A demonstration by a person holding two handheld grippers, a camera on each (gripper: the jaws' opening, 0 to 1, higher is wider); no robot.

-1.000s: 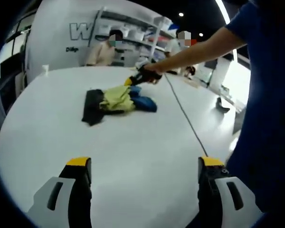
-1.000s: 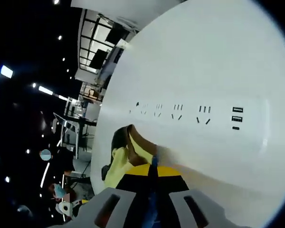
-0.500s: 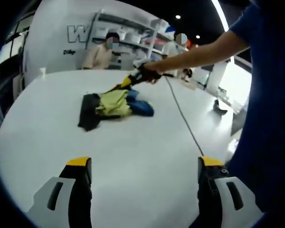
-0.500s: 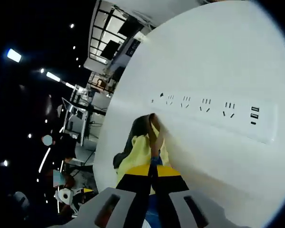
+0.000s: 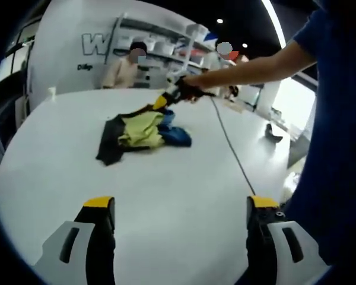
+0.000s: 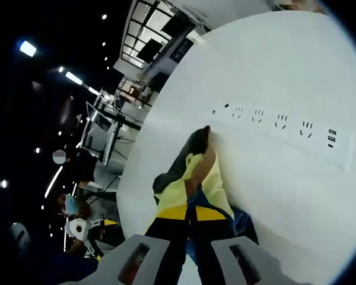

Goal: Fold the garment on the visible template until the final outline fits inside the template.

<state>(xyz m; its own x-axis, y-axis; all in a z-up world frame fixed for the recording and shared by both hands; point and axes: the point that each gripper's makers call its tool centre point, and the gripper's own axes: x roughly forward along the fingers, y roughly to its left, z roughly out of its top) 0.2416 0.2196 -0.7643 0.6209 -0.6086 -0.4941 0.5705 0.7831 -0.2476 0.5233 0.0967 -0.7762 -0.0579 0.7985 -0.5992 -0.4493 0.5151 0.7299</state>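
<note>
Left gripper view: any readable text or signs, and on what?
"W": large grey letter on the white back wall, the rest cut off by the shelving.
"Di…": small dark line beneath it, too blurred to read further.
Garment: no legible print.

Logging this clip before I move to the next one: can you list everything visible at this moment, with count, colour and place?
garment: one, yellow, black and blue, bunched mid-table
table: one, white, round
power strip: one, white, set in the tabletop beyond the garment
cable: one, dark, across the table
shelves: white, background
bystanders: two, behind the table
right gripper: shut on the garment's edge
left gripper: open, over bare table
person's arm: one, blue sleeve
</note>
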